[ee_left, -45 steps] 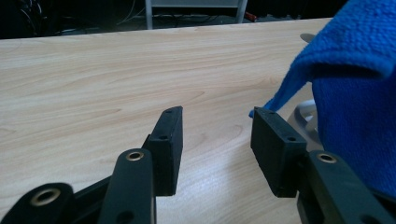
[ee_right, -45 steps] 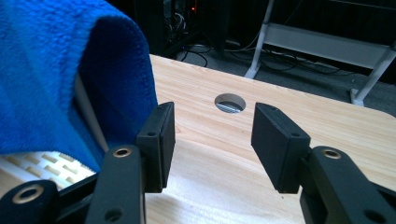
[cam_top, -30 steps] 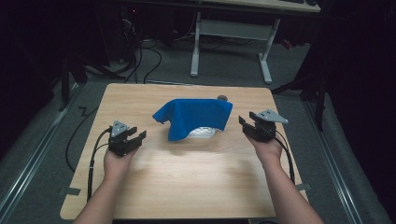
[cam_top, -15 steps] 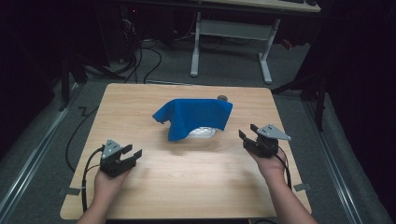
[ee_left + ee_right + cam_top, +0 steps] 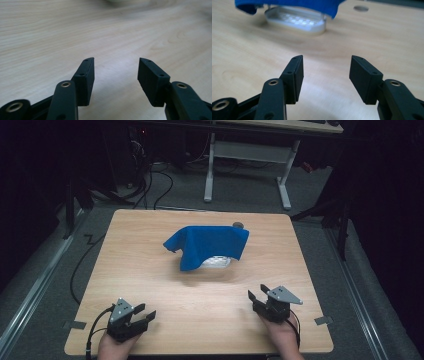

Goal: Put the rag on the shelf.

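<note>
A blue cloth (image 5: 207, 245) is draped over a white lattice-sided basket (image 5: 218, 261) near the middle of the wooden table (image 5: 150, 245); the right gripper view looks at that basket (image 5: 297, 21) under the cloth's edge (image 5: 294, 4). My left gripper (image 5: 144, 314) rests at the table's near left corner, open, nothing between its jaws (image 5: 115, 72). My right gripper (image 5: 256, 295) sits at the near right, open and empty (image 5: 325, 71), pointing toward the basket.
A round hole (image 5: 238, 225) lies in the tabletop just behind the cloth, also in the right gripper view (image 5: 360, 8). Cables (image 5: 150, 190) and a desk frame (image 5: 245, 175) stand on the floor beyond the table. Tape marks (image 5: 324, 320) sit at the near corners.
Both grippers have drawn back from beside the cloth toward the table's near edge, the left one farther. Both stay open. The cloth and basket have not moved.
</note>
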`<state>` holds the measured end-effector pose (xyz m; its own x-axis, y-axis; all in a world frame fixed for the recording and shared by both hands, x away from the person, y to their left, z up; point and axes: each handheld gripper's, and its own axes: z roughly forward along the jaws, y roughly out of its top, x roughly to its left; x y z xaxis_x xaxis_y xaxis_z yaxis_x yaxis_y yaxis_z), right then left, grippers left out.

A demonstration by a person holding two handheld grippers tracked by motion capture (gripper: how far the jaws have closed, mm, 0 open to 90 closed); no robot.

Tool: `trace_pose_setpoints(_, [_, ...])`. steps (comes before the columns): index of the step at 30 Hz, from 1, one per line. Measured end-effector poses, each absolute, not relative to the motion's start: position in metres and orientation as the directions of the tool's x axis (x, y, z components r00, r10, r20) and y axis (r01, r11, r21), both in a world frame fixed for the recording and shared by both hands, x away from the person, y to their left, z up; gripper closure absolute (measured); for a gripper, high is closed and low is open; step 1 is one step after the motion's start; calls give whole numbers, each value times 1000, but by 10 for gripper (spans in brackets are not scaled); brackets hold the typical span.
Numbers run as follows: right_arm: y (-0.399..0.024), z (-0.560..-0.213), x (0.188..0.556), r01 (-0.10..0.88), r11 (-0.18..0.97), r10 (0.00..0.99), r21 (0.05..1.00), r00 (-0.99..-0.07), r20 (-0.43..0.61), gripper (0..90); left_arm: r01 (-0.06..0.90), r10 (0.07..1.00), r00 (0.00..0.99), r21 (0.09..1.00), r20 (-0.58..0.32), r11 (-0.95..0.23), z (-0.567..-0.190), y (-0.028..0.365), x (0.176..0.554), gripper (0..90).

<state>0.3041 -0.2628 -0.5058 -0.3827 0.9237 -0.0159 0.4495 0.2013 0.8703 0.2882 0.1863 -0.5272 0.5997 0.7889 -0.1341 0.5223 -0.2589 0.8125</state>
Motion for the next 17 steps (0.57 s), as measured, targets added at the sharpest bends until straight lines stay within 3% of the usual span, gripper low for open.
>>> trace_pose_setpoints(6, [-251,-516,296,449,322,892,834,-439,-108,434,534,785,602,804,-146,-261,-529,185,291,473])
trace_pose_setpoints(17, [-256,-517,296,461,299,895,836,-439,-78,410,544,796,584,805,-160,-238,-529,190,295,460])
